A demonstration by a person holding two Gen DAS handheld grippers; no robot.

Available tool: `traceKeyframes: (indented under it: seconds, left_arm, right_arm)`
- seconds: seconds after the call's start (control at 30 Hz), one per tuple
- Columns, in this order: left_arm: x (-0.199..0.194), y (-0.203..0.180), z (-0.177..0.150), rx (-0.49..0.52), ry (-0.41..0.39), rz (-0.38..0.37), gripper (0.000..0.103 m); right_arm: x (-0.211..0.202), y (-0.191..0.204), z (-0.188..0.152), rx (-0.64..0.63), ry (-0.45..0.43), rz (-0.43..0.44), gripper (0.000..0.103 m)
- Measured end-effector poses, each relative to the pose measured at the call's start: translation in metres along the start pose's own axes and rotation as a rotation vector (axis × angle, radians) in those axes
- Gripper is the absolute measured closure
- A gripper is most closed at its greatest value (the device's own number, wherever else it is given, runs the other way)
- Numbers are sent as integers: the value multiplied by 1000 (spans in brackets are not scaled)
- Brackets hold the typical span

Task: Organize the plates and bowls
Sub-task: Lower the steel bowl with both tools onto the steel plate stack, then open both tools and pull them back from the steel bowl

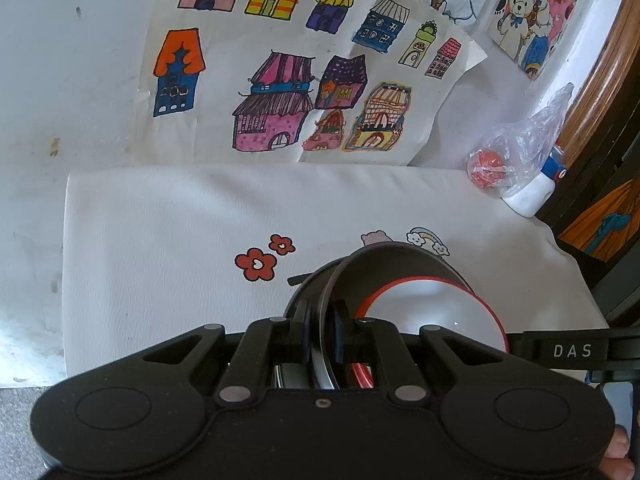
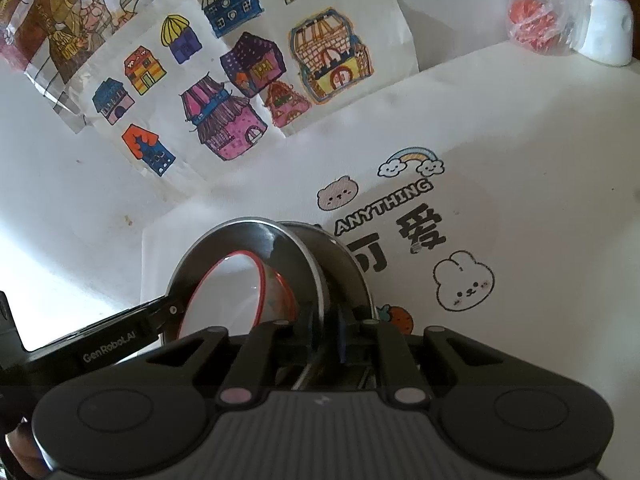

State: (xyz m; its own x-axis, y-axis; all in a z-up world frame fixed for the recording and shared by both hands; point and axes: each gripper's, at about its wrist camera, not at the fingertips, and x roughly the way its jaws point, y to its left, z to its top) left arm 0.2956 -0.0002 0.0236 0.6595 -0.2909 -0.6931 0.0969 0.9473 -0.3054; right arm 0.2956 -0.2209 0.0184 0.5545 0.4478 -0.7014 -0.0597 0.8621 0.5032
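Your left gripper (image 1: 322,336) is nearly shut, and its two pads pinch the thin rim of a metal bowl (image 1: 396,264) between them. Your right gripper (image 2: 325,330) also has its pads close on each side of the rim of the same metal bowl (image 2: 256,236), on the other side of it; they look like they press on the rim. No earlier view is here to compare with. Inside the metal bowl sits a white bowl with a red rim (image 1: 436,308), tipped on its side so its open mouth faces your left gripper. From the right wrist view the white bowl with a red rim (image 2: 224,292) lies just left of your gripper's fingers. The metal bowl is right in front of both grippers, over a white cloth (image 1: 160,240) that covers the surface. I cannot tell if the bowl's bottom touches the cloth. Past your left gripper and a bit to the left, two red flowers (image 1: 264,258) are printed on the cloth. To the right of your right gripper there is a printed bunny face (image 2: 464,286). Far ahead of both grippers, a paper with drawn houses (image 1: 280,72) leans on the wall. Far ahead and to the right, a clear plastic bag with something red in it (image 1: 516,156) rests on the cloth.
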Motion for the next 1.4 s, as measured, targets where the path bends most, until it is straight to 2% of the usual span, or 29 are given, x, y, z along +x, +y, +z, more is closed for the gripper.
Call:
traceKeyframes:
  seconds: [0.2, 0.33, 0.43, 0.5, 0.6, 0.67, 0.93, 1.1, 1.27, 1.4]
  left_arm:
    - [-3, 2, -3, -6, -15, 15, 88]
    - [-8, 3, -2, -11, -31, 18, 83]
    - [-14, 4, -3, -15, -57, 48, 66]
    - [-17, 8, -3, -32, -62, 43, 62]
    - [-24, 11, -4, -45, -75, 39, 53]
    - [-28, 11, -5, -52, -87, 24, 40]
    - [-45, 5, -12, -41, -132, 20, 27]
    - [-62, 2, -19, -22, -177, 15, 16]
    - [-79, 1, -28, -3, -223, 20, 7]
    - [-93, 1, -36, 6, -257, 20, 4]
  right_arm:
    - [-9, -1, -3, -15, -49, -10, 76]
    - [-14, -1, -6, -22, -66, -12, 73]
    - [-19, -2, -9, -24, -78, -15, 69]
    - [-23, -3, -12, -29, -110, -41, 48]
    - [-29, -6, -15, -9, -129, -34, 44]
    - [-33, -8, -18, -6, -138, -33, 41]
    - [-57, -4, -32, -36, -219, -19, 30]
    - [-74, 3, -47, -88, -308, -31, 18]
    - [-90, 9, -64, -119, -380, -35, 11]
    - [-104, 11, -78, -138, -443, -44, 2]
